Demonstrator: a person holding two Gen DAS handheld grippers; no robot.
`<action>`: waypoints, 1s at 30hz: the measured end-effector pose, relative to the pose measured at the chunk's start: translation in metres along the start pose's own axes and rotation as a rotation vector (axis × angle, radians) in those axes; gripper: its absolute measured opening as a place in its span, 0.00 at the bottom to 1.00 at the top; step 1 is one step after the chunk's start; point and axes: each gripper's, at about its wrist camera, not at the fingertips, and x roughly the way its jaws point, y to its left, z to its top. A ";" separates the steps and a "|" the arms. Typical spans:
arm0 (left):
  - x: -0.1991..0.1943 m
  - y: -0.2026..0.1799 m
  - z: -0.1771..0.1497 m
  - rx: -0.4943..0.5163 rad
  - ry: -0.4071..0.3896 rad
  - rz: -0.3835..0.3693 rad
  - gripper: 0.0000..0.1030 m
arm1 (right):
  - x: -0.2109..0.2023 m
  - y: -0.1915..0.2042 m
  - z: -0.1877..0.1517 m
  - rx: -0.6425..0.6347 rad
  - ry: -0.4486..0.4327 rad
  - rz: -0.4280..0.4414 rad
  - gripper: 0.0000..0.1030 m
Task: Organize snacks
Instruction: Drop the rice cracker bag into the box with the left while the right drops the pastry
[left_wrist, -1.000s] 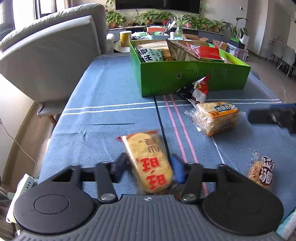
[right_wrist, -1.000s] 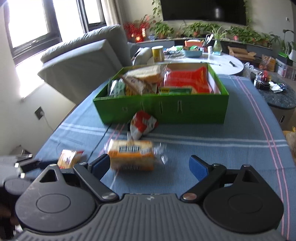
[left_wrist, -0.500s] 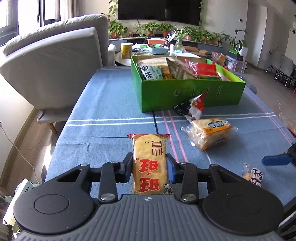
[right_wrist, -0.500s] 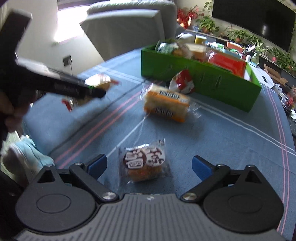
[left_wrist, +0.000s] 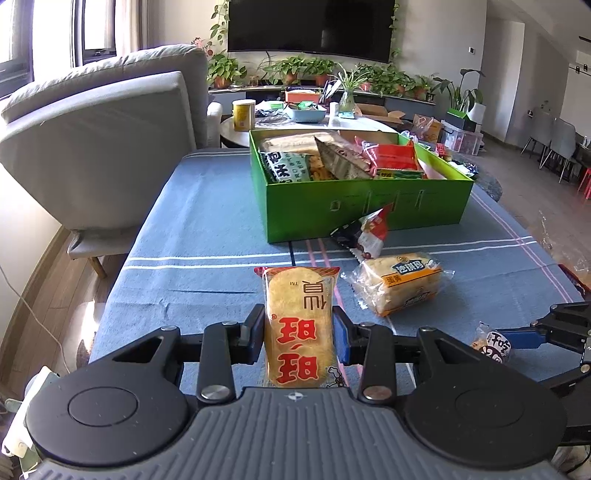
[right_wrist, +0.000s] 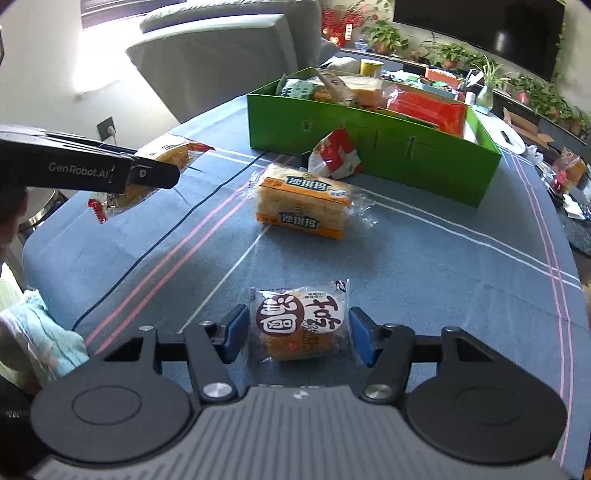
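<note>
My left gripper (left_wrist: 299, 332) is shut on a yellow rice cracker packet (left_wrist: 299, 291) with red characters and holds it just above the blue tablecloth. In the right wrist view it (right_wrist: 155, 173) shows at the left with the packet (right_wrist: 173, 151). My right gripper (right_wrist: 298, 334) is low over the cloth. Its jaws are closing, with a round pastry packet (right_wrist: 301, 321) between them and a small gap still at the left pad. A wrapped bread loaf (right_wrist: 303, 206) and a red-and-white packet (right_wrist: 336, 155) lie in front of the green box (right_wrist: 369, 147), which holds several snacks.
A grey sofa (left_wrist: 99, 129) stands left of the table (left_wrist: 207, 229). Behind the green box (left_wrist: 354, 210) a round side table carries a yellow can (left_wrist: 243, 115) and clutter. A pale blue cloth (right_wrist: 37, 332) hangs at the table's near left corner.
The left jaws closed on the cracker packet, straightened it and lifted it slightly. The right gripper swung from the bread loaf down to the pastry packet, and its jaws have narrowed around it.
</note>
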 end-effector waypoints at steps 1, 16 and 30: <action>0.000 -0.001 0.001 0.002 -0.002 0.000 0.33 | -0.001 -0.001 0.001 0.010 -0.005 0.001 0.65; -0.005 -0.013 0.027 0.036 -0.077 -0.016 0.34 | -0.024 -0.022 0.038 0.144 -0.170 -0.021 0.65; 0.014 -0.021 0.067 0.053 -0.105 -0.044 0.33 | -0.020 -0.051 0.079 0.201 -0.250 -0.025 0.65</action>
